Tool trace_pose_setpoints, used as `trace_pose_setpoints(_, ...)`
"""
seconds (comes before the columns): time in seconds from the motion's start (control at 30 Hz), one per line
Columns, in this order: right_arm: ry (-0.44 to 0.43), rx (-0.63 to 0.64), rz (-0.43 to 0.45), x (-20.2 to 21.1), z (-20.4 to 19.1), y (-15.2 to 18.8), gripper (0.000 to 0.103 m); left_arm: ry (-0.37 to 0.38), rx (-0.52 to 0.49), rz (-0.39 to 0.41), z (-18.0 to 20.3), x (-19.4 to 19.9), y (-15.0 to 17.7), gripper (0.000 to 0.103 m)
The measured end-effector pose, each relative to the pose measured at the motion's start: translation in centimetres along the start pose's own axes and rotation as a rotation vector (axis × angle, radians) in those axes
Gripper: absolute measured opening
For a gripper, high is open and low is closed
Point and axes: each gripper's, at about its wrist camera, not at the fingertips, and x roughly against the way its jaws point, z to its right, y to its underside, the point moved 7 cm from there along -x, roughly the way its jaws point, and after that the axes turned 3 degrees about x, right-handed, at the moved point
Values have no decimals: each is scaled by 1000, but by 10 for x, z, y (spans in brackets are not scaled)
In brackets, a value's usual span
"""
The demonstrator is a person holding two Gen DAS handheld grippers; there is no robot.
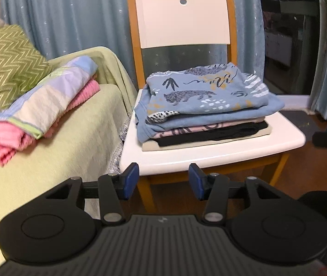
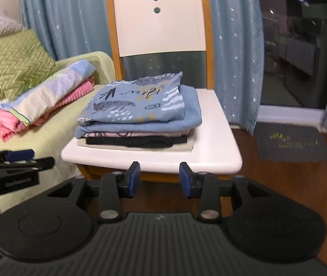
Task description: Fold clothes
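left gripper (image 1: 163, 180): jaws spread wide, nothing between the blue pads (image 1: 130, 180), just hanging in front of the chair seat's front edge. You can also spot it side-on at the left edge of the right wrist view, beside the bed.
right gripper (image 2: 159, 179): same deal, pads apart and holding nothing, parked just short of the seat edge.
writing on the rigs: small pale logo mark on each ribbed body; the side-on left gripper has white lettering on it but it's too blurry to read.
chair (image 1: 211, 155): white seat and backrest, orange-ish wood frame, two round holes in the back panel. It's the only thing really "holding" anything here.
folded pile (image 2: 140, 119): sits on the seat, toward its left side. Top to bottom: blue top with leopards, arrows and a scribbly script word I can't make out, a plain blue layer, a pink printed one, a black one, a beige one at the very bottom.
bed (image 1: 55, 158): pale green cover, right beside the chair.
on the bed: pastel patchwork cloth (image 1: 48, 101) lying over a pink ribbed blanket (image 1: 1, 141), green zigzag pillow (image 1: 7, 62) behind them.
doormat (image 2: 292, 142): dark, on the wood floor to the right, yellowish print that's unreadable.
curtains (image 2: 71, 16): blue with little stars, behind everything.
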Motion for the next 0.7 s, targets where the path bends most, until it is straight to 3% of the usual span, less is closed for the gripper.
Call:
trace_pose_setpoints(0.07, 19, 115, 6, -14, -1, -8, 35, 3, -49, 6, -3, -14, -8, 54)
trace_pose_setpoints(0.23, 121, 554, 43, -66, -14, -22, 35, 11, -189, 20, -6, -53, -26, 54)
trace_pose_setpoints(0.37, 159, 875, 68, -105, -29, -26, 35, -37, -433, 89, 4, -78, -32, 54)
trace_pose_setpoints(0.53, 147, 937, 61, -125, -30, -26, 35, -17, -648, 137, 25, -105, -31, 54)
trace_pose_setpoints(0.63, 140, 969, 57, -136, -30, -27, 35, -49, -692, 174, 28, -118, -36, 53)
trace_pose_setpoints(0.7, 132, 950, 63, -136, -40, -31, 33, -31, -686, 172, 27, -124, -42, 52)
